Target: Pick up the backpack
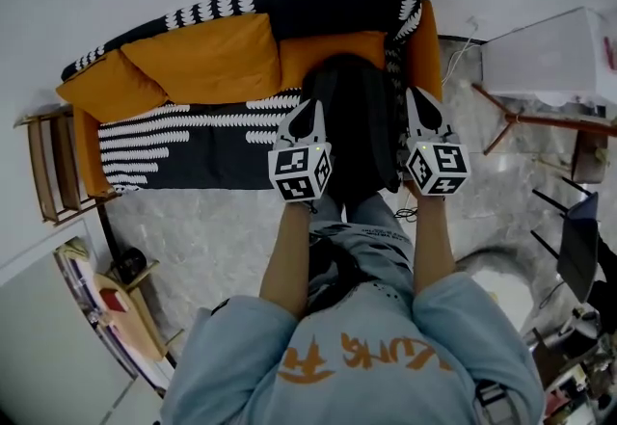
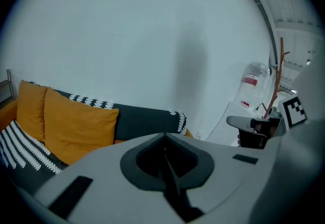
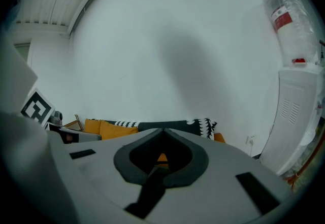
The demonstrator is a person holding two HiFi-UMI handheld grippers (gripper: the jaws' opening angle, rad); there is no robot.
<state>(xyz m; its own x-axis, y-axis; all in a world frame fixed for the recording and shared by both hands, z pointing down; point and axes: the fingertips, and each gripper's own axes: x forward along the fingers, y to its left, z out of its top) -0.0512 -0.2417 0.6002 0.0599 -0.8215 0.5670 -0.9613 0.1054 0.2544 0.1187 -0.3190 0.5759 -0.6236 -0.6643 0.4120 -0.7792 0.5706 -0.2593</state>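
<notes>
Head view | backpack (image 1: 352,124) on sofa (image 1: 328,52) | left gripper (image 1: 310,107) fingers closed, empty | right gripper (image 1: 417,97) fingers closed, empty

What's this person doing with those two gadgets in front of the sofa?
A person stands at an orange sofa draped with a black-and-white patterned blanket, holding a two-jaw gripper in each hand. The left gripper and right gripper are on either side of a black fabric backpack resting on the seat. Both have jaws closed on nothing, so the backpack is not picked up yet.

Left claw (image 2: 165,137), jaws together, before orange-cushioned sofa (image 2: 144,122)
</notes>
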